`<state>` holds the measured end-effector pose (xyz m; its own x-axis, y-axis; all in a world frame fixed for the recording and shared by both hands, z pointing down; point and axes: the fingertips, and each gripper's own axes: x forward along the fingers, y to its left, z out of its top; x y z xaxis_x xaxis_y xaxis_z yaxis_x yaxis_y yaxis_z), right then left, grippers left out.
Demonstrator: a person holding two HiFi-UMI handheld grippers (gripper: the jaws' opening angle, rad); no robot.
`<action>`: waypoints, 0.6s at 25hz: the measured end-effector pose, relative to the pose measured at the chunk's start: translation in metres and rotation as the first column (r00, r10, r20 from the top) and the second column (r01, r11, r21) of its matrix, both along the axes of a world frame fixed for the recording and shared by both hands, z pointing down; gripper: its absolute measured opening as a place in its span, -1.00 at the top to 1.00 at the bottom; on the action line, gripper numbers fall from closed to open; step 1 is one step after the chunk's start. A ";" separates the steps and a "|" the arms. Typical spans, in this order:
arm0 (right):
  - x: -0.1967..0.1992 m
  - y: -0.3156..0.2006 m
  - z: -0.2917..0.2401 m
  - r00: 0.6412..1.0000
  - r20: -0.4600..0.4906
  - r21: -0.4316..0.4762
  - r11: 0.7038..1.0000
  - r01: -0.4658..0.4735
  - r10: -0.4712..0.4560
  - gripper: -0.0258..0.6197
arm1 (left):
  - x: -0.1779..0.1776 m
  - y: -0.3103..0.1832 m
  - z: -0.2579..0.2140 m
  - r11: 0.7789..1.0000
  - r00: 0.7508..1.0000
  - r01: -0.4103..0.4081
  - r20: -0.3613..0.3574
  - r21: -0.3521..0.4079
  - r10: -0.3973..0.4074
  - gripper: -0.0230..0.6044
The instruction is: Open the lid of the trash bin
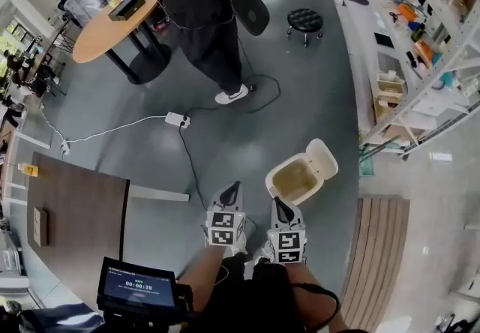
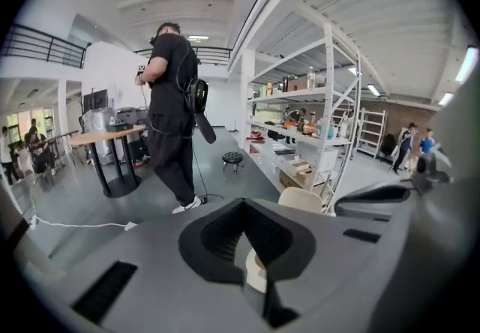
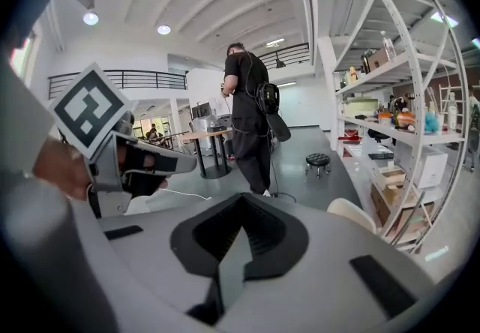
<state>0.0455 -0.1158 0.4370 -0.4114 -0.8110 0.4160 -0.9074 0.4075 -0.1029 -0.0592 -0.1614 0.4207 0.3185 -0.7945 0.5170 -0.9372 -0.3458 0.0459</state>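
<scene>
Left gripper (image 1: 232,189) and right gripper (image 1: 280,205), head view: both point down at the floor with jaws pressed together on nothing. The trash bin (image 1: 274,183) stands just beyond the right gripper's tip. Its lid (image 1: 324,157) is tipped up and back and the inside is bare to view, so the opening looks done or nearly so. If more swing is needed, a shut tip pushing under the lid's front edge should do, gently, lest the light bin slide. The shelving (image 1: 409,61) stands near behind the lid and may limit its swing. A cable and power strip (image 1: 178,120) lie on the floor to the left, and a person (image 1: 199,9) stands well apart by a round table (image 1: 105,28).

Left gripper (image 2: 241,202), left gripper view: tips meet. The cream lid (image 2: 300,199) shows just past them, with a stool (image 2: 233,158) beyond.

Right gripper (image 3: 240,198), right gripper view: tips meet on nothing, and the lid (image 3: 351,213) lies to the right.
</scene>
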 end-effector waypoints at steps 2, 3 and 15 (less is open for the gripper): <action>-0.001 -0.007 -0.019 1.000 -0.003 0.019 1.000 0.008 -0.008 0.91 | -0.001 0.001 -0.018 1.000 1.000 0.000 0.003 0.026 0.000 0.94; -0.001 -0.011 -0.026 1.000 -0.001 0.025 1.000 0.007 -0.007 0.91 | -0.003 -0.001 -0.026 0.999 1.000 0.011 -0.002 0.037 -0.011 0.94; -0.027 0.017 -0.057 0.999 -0.008 0.025 0.999 0.037 -0.037 0.91 | 0.003 0.031 -0.083 0.995 0.998 -0.032 -0.043 0.099 0.037 0.94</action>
